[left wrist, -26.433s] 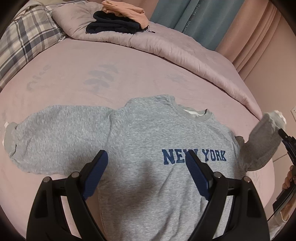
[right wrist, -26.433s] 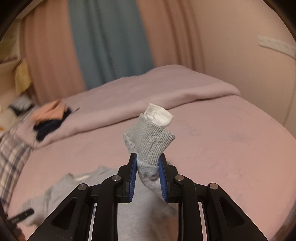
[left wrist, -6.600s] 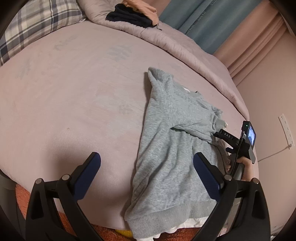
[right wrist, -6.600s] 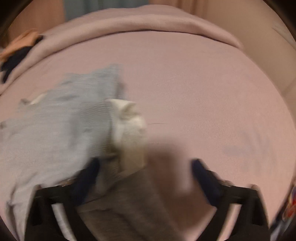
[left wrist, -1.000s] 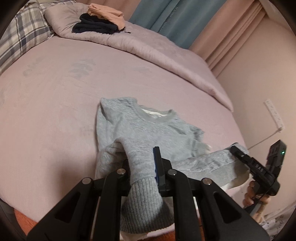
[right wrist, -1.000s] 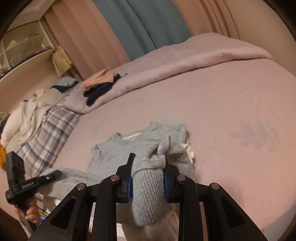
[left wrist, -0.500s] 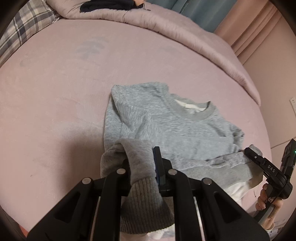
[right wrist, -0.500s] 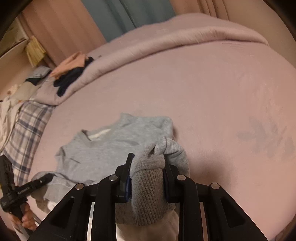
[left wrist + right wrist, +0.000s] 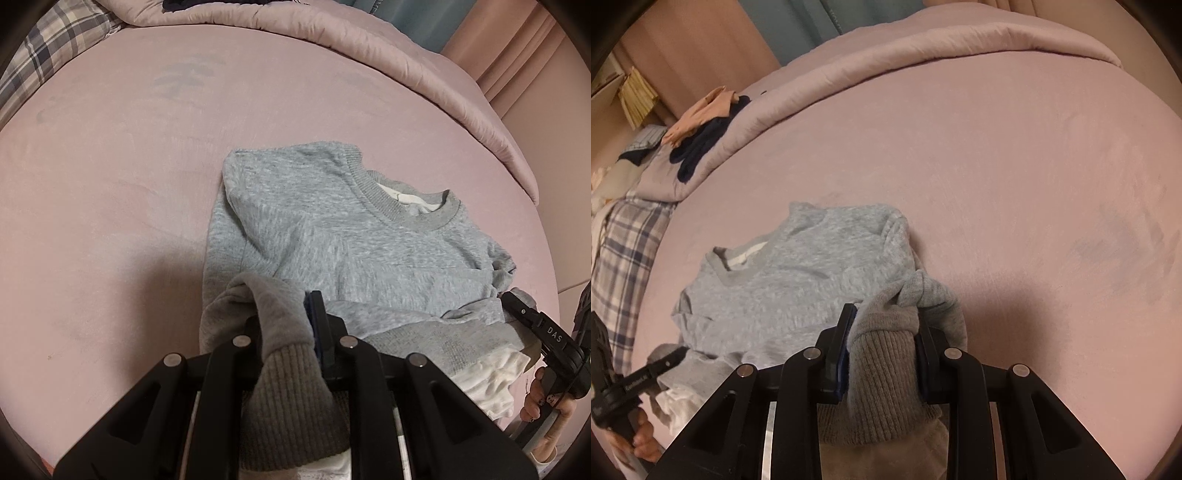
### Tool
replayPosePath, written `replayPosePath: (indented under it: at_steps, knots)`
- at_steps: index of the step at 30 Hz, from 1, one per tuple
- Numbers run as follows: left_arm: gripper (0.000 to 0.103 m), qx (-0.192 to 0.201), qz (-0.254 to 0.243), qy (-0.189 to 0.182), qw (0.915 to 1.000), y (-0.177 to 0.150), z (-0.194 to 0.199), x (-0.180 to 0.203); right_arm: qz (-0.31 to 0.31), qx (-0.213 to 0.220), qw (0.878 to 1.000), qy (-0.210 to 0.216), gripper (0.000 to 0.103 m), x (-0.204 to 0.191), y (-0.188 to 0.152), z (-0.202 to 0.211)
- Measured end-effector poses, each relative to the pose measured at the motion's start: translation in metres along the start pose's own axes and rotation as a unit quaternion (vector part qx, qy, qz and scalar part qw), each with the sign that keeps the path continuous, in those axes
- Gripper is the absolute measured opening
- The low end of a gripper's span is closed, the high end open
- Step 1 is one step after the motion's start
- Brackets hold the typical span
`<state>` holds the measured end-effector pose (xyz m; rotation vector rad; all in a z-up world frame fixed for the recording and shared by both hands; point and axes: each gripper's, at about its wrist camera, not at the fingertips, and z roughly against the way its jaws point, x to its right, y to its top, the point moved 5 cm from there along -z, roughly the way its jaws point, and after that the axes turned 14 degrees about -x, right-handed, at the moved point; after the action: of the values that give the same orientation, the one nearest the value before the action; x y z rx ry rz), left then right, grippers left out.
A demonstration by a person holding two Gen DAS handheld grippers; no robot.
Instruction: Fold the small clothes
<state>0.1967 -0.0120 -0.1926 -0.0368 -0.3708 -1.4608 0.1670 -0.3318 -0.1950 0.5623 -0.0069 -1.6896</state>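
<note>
Left gripper (image 9: 286, 325): jaws clamped on bunched ribbed hem of grey sweatshirt (image 9: 332, 229), having just eased open a little, cloth between them. Right gripper (image 9: 882, 332): jaws pinched on the other hem corner. Hem lifted over the body lying flat on pink bed (image 9: 997, 166), collar at the far end, white lining showing. Likely soft, light, limp, non-slippery, not fragile; thick rib gives secure purchase. Best held at both hem corners to keep the fold even.

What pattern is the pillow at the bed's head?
Plaid, grey and navy; the pillow shows best in the left wrist view.
</note>
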Motion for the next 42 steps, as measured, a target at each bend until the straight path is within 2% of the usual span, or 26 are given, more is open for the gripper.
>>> replayPosePath:
  at_steps: [1, 4, 6, 8, 9, 12, 16, 20, 22, 25, 26, 28, 29, 31, 33, 34, 38, 42]
  knots:
    - [0.015, 0.0, 0.002, -0.004, 1.0, 0.0, 0.001, 0.0, 0.0, 0.001, 1.0, 0.0, 0.027, -0.001, 0.0, 0.001]
    - [0.022, -0.002, -0.006, -0.017, 0.9998, 0.0, 0.008, 0.002, 0.001, -0.002, 1.0, 0.001, 0.033, -0.002, 0.002, 0.005]
    - [0.033, 0.003, -0.005, -0.038, 0.9992, -0.001, 0.018, 0.004, -0.001, -0.005, 1.0, 0.003, 0.042, -0.002, 0.004, 0.011]
    - [0.05, 0.009, -0.008, -0.056, 0.9984, -0.003, 0.028, 0.006, -0.003, 0.005, 1.0, 0.006, 0.049, -0.001, 0.006, 0.025]
    - [0.053, 0.014, -0.01, -0.061, 0.998, -0.005, 0.035, 0.008, -0.004, 0.013, 1.0, 0.005, 0.056, -0.001, 0.007, 0.03]
    - [0.075, 0.031, -0.017, -0.052, 0.998, -0.014, 0.051, 0.01, -0.004, 0.04, 0.999, 0.0, 0.064, 0.002, 0.005, 0.051]
    - [0.079, 0.048, -0.028, -0.043, 0.9975, -0.029, 0.067, 0.008, 0.001, 0.035, 0.999, 0.029, 0.064, 0.005, -0.01, 0.067]
    - [0.08, 0.024, -0.022, -0.064, 0.9974, -0.046, 0.062, 0.006, 0.016, 0.02, 0.999, 0.033, 0.064, 0.002, -0.027, 0.067]
    - [0.08, 0.013, -0.022, -0.062, 0.9977, -0.052, 0.056, 0.007, 0.023, 0.014, 0.999, 0.033, 0.064, 0.0, -0.034, 0.065]
    - [0.077, -0.003, -0.017, -0.053, 0.9985, -0.059, 0.043, 0.005, 0.039, 0.005, 0.999, 0.027, 0.064, -0.006, -0.041, 0.059]
    - [0.072, -0.009, -0.013, -0.059, 0.9981, -0.06, 0.041, 0.004, 0.042, 0.004, 0.999, 0.026, 0.062, -0.007, -0.042, 0.058]
    - [0.055, -0.018, -0.009, -0.072, 0.9972, -0.064, 0.037, 0.005, 0.045, -0.006, 0.999, 0.023, 0.051, -0.008, -0.044, 0.053]
    - [0.04, -0.022, -0.007, -0.068, 0.9974, -0.065, 0.034, 0.004, 0.045, -0.009, 0.999, 0.018, 0.045, -0.009, -0.044, 0.049]
    - [0.02, -0.016, -0.006, -0.051, 0.9985, -0.066, 0.034, 0.002, 0.05, -0.007, 0.999, 0.009, 0.035, -0.01, -0.046, 0.048]
    - [0.014, -0.008, 0.005, -0.072, 0.9974, -0.065, 0.041, -0.001, 0.054, -0.005, 0.999, 0.005, 0.021, -0.01, -0.047, 0.049]
    - [0.014, -0.003, 0.01, -0.08, 0.9967, -0.064, 0.046, -0.003, 0.053, -0.002, 0.999, 0.009, 0.019, -0.01, -0.047, 0.05]
    - [0.011, 0.021, 0.019, -0.106, 0.994, -0.049, 0.066, -0.009, 0.056, 0.018, 0.998, 0.03, 0.016, -0.015, -0.037, 0.064]
    - [0.007, 0.061, 0.022, -0.1, 0.9929, -0.025, 0.085, -0.011, 0.063, 0.045, 0.996, 0.053, 0.015, -0.026, -0.015, 0.079]
